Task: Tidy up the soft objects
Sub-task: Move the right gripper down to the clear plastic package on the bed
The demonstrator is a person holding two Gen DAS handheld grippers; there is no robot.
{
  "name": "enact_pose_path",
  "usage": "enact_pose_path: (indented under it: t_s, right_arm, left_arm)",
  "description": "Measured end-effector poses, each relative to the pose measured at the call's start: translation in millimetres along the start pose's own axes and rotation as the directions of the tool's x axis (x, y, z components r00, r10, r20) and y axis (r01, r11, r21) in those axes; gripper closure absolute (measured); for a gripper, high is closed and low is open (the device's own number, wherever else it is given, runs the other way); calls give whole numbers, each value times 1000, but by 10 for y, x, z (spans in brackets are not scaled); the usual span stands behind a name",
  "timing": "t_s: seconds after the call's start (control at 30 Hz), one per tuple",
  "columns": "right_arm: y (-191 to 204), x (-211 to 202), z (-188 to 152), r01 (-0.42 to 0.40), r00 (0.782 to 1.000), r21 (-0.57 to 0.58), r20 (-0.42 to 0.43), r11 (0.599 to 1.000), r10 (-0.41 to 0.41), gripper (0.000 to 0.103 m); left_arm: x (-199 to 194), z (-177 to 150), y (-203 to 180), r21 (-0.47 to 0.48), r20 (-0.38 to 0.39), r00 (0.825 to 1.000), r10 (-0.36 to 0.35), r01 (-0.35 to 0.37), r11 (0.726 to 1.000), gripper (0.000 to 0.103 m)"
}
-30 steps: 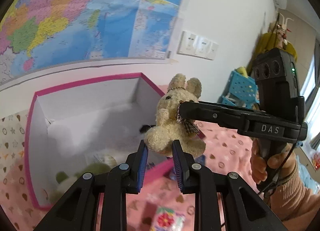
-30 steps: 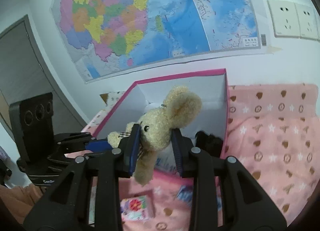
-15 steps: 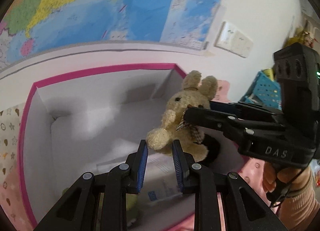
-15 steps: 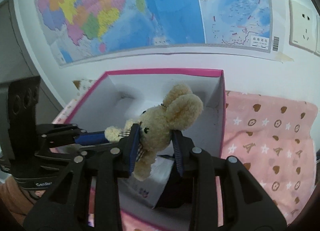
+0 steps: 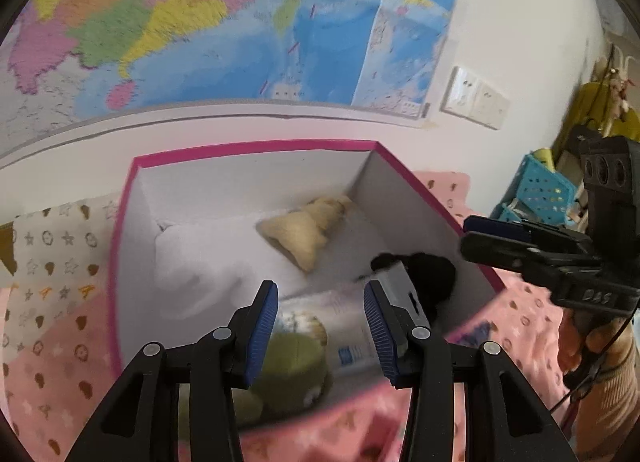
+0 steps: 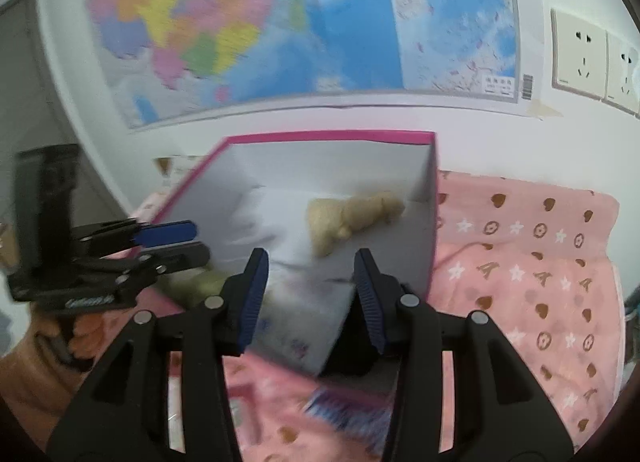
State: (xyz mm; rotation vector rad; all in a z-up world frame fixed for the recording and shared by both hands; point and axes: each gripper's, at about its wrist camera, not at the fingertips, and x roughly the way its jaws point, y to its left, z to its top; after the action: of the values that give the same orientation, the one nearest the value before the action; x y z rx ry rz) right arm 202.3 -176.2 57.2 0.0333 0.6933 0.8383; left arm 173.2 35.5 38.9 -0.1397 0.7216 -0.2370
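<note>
Nearest in the left wrist view, the left gripper point(image 5: 320, 318) is seen with its jaws just widened and parted, nothing gripped between the blue pads point(image 5: 262, 332). In the right wrist view, the right gripper point(image 6: 308, 298) is likewise shown with jaws just widened and spread apart, with nothing held. Beyond both, the pink-rimmed box point(image 5: 248, 146) is set on the pink patterned blanket point(image 6: 520, 262). The beige plush rabbit point(image 5: 308, 228) is found lying loose on the white floor of the box, toward its far right corner, at about twelve o'clock from each gripper. Only in the left view are a green plush point(image 5: 292, 358) at the near wall and a black soft object point(image 5: 432, 270) at two o'clock shown clearly. A power socket point(image 6: 580, 54) is shown sharply only in the right view. Farthest, a wall map point(image 5: 224, 22) is hung above the box.
</note>
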Motion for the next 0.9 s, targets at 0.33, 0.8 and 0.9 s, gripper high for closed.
enact_pose_path:
  t_s: [0.33,0.8,0.9]
  right_arm:
    - [375,-323,-595,-245,967,13,-69,969,246,51]
    - [479,-86,-1386,-326,909,200,-204,924,365,51]
    - [528,-13,-1472,-344,891,229,-226,910,394,51]
  left_arm:
    - [-585,-538,14,12,30,998,-47,46,999,51]
    - [-478,-1209,86,-55,-115,989,-97,91,994,51]
    - [-486,-1260,100,-74,-123,986,-109,100,992,51]
